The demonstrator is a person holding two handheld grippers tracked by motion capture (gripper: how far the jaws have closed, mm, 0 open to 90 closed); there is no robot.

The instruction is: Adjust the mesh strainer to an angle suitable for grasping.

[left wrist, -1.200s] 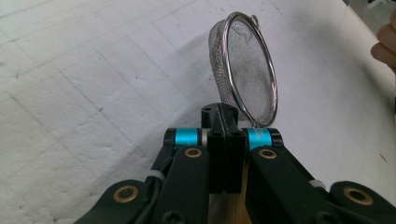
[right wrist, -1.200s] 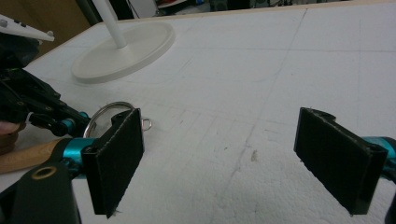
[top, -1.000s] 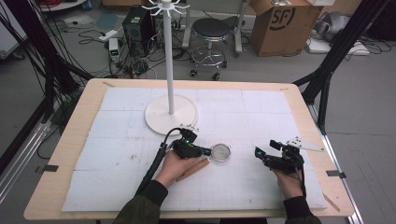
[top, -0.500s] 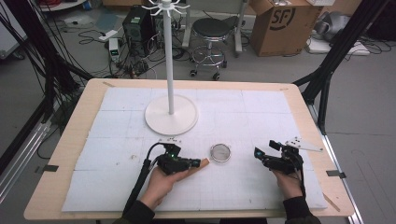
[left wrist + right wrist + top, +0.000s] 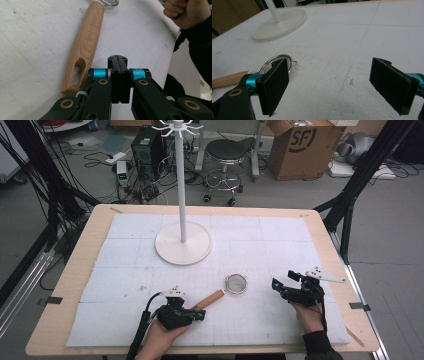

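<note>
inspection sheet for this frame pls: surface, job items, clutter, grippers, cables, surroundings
Surface: wooden table covered by a white gridded mat.
Job's things: small strainer with wooden handle, lying flat on the mat; white hook stand upright behind it.
Clutter: nothing seen on the mat.
Grippers: left gripper shut and empty, beside the handle's end; right gripper open and empty.
Cables: left gripper's cable trails off the near edge.
Surroundings: stool, cardboard box, floor cables.
</note>
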